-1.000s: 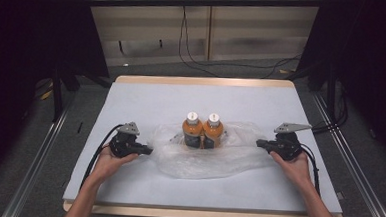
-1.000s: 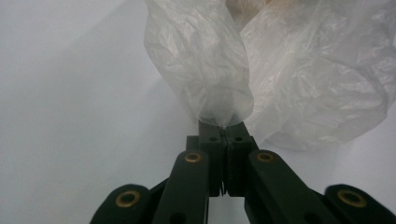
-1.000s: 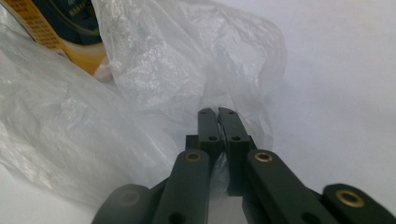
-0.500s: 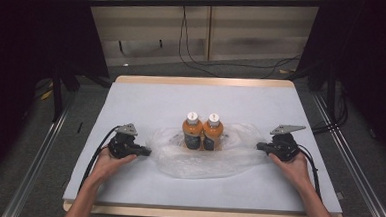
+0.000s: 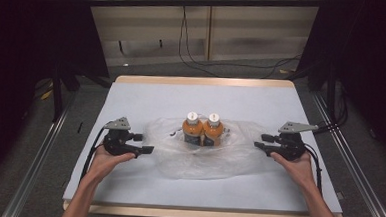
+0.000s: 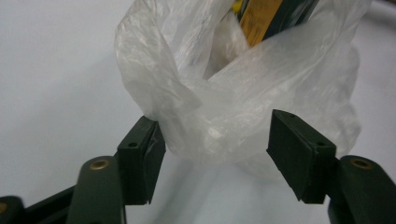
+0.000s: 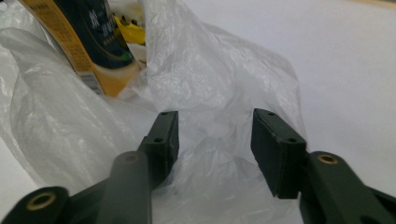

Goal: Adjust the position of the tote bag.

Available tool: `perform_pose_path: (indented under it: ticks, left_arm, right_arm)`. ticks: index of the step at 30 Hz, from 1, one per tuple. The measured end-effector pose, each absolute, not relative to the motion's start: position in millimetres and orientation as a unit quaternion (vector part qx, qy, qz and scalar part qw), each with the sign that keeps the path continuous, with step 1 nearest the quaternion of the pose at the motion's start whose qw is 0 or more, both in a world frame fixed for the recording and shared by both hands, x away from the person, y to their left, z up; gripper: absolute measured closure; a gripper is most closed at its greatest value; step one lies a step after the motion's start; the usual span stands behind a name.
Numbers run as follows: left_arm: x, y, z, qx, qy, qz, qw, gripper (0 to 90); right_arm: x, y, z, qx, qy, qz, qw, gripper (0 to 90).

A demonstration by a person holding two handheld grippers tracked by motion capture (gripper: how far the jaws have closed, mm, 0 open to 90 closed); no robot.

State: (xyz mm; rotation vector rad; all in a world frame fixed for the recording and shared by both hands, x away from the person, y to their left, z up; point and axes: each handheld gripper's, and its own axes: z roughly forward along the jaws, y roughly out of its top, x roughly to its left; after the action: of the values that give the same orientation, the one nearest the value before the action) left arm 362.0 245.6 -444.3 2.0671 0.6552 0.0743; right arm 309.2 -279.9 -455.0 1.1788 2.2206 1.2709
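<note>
Clear plastic bag (image 5: 204,149) lies at table (image 5: 146,93) centre, two orange bottles (image 5: 202,129) upright inside. Left gripper (image 5: 141,143) at 9 o'clock, right gripper (image 5: 262,142) at 3 o'clock; both jaws just opened, released bag folds between them

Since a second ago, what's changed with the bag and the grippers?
Both have just opened their jaws and let go of the plastic bag: the left hand-held gripper and the right hand-held gripper each stand open, with loose plastic between the pads, unpinched. The bag's edges have slackened onto the table. The two bottles stand upright inside the bag, as before.
</note>
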Motion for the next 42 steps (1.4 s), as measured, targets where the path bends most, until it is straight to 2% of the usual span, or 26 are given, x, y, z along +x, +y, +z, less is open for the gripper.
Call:
perform_pose_path:
  ticks: [2, 7, 12, 19, 21, 23, 25, 28, 31, 39, 42]
  left_arm:
    - [362.5, 249.5, -441.3, 0.838, 0.272, 0.036, 0.472, 32.2]
    - [363.0, 257.4, -437.5, 0.825, 0.287, 0.046, 0.484, 31.7]
    - [361.6, 261.7, -430.8, 0.811, 0.29, 0.049, 0.506, 35.2]
    - [358.2, 266.8, -418.6, 0.794, 0.299, 0.074, 0.524, 35.8]
    - [355.7, 266.8, -414.5, 0.792, 0.297, 0.084, 0.527, 40.8]
    - [351.1, 263.4, -409.1, 0.789, 0.289, 0.096, 0.533, 48.6]
    - [350.5, 256.3, -404.0, 0.801, 0.273, 0.096, 0.523, 54.2]
    - [351.9, 241.0, -400.3, 0.815, 0.247, 0.088, 0.516, 63.7]
    - [355.2, 222.3, -400.5, 0.828, 0.23, 0.075, 0.505, 71.5]
    - [371.0, 177.9, -405.4, 0.865, 0.186, 0.062, 0.463, 83.2]
    - [379.2, 161.9, -409.8, 0.881, 0.173, 0.049, 0.438, 85.3]
  right_arm:
    - [307.5, -280.7, -450.6, 0.411, 0.773, 0.455, 0.163, 45.8]
    - [305.8, -281.6, -445.3, 0.41, 0.768, 0.464, 0.167, 37.7]
    - [303.5, -278.6, -437.6, 0.406, 0.76, 0.479, 0.17, 29.3]
    - [299.8, -280.0, -423.1, 0.405, 0.741, 0.504, 0.181, 25.4]
    - [298.5, -280.1, -419.1, 0.405, 0.737, 0.508, 0.184, 26.2]
    - [296.8, -279.3, -413.6, 0.398, 0.739, 0.51, 0.188, 32.8]
    - [295.2, -277.1, -407.2, 0.392, 0.74, 0.512, 0.191, 44.3]
    - [294.9, -268.9, -401.9, 0.375, 0.75, 0.512, 0.186, 59.4]
    - [297.3, -256.8, -401.2, 0.358, 0.765, 0.505, 0.175, 69.9]
    - [310.4, -235.7, -397.1, 0.326, 0.801, 0.476, 0.159, 89.1]
    - [318.0, -227.3, -396.9, 0.307, 0.818, 0.464, 0.141, 90.0]
